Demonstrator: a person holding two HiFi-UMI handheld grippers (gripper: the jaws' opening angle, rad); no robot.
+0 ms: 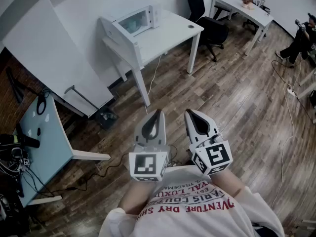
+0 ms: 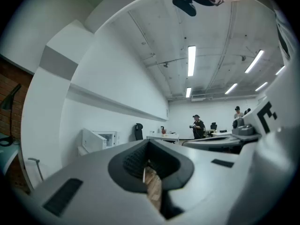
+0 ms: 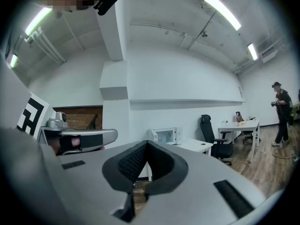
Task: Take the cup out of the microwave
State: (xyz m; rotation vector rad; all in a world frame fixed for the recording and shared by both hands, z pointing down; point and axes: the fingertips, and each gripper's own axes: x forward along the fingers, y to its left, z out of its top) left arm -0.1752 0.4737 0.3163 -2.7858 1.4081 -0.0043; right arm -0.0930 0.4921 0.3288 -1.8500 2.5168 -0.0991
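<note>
Both pairs of jaws are held together with nothing between them. The left gripper (image 1: 158, 112) and the right gripper (image 1: 190, 113) are carried side by side, close to the person's chest, pointed level across the room. The microwave (image 1: 137, 19) is seen well apart from them on a white table (image 1: 174, 32), ahead and somewhat to the left, so the left gripper is judged slightly nearer. Its door appears swung open; the cup cannot be made out inside — the whole approach is yet to be made.
</note>
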